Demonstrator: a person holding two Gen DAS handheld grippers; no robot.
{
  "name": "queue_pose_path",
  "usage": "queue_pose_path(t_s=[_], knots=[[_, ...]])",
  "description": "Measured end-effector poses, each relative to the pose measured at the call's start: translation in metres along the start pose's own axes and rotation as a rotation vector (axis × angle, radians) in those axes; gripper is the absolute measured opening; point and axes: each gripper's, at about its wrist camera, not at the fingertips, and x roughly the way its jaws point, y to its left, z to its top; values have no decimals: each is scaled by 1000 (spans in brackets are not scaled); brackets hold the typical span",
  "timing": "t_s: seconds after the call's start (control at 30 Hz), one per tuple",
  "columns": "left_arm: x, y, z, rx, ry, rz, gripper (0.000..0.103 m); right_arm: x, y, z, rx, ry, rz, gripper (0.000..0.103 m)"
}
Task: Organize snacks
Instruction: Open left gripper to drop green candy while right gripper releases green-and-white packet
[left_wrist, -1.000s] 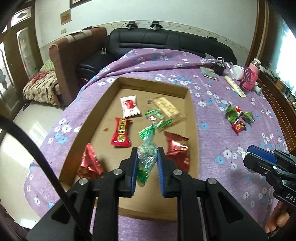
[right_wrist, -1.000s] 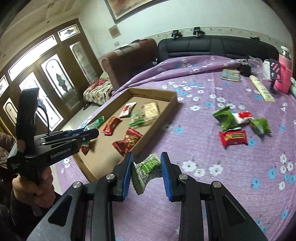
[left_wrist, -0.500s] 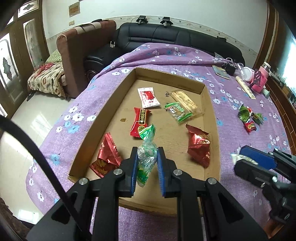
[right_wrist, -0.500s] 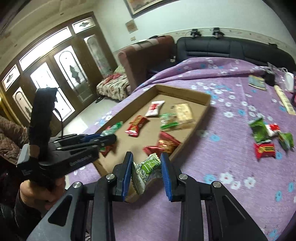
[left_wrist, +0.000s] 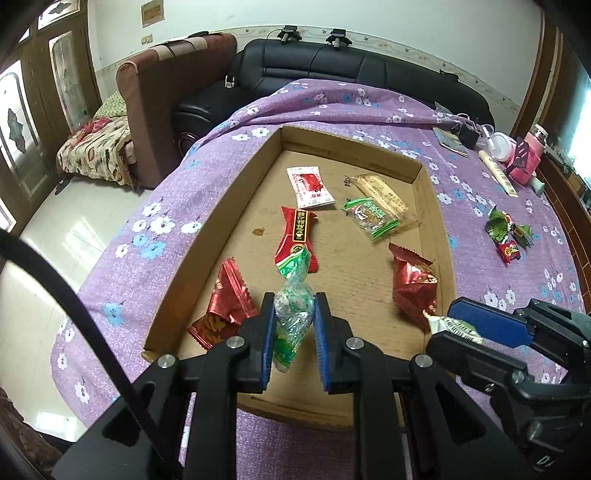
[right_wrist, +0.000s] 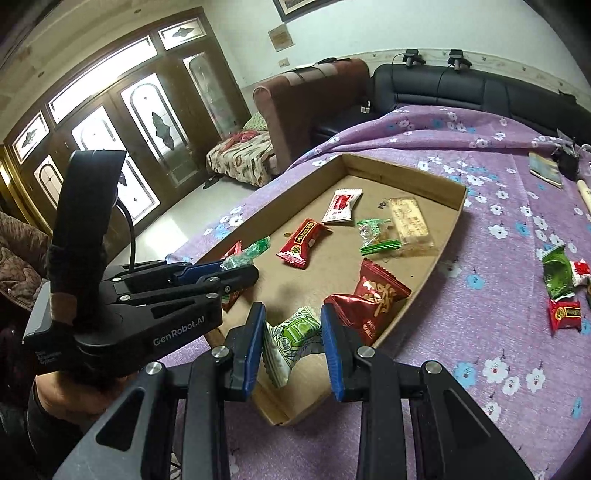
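Observation:
A shallow cardboard tray (left_wrist: 236, 206) (right_wrist: 448, 236) lies on the purple flowered cloth and holds several wrapped snacks. My left gripper (left_wrist: 293, 314) (right_wrist: 236, 267) is shut on a green clear-wrapped candy (left_wrist: 291, 317), hanging over the tray's near end beside a red foil packet (left_wrist: 225, 302). My right gripper (right_wrist: 293, 332) (left_wrist: 448, 326) is shut on a white and green snack packet (right_wrist: 291, 334) over the tray's near right corner, close to another red foil packet (right_wrist: 369, 302) (left_wrist: 413, 288).
A small cluster of green and red snacks (left_wrist: 506, 232) (right_wrist: 561, 284) lies on the cloth right of the tray. A book, a pink cup and other items (left_wrist: 509, 158) sit at the far right. A black sofa (left_wrist: 351, 74) and a brown armchair (left_wrist: 166, 110) stand behind.
Both grippers have moved over the tray's near end with their snacks still held; the right one came in from over the cloth at the right.

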Motion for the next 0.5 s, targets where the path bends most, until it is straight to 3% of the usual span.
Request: queue_pose_path(t_s=[0.5], knots=[[11, 0, 1, 5, 24, 1, 22, 23, 5, -1, -29, 49, -7, 29]])
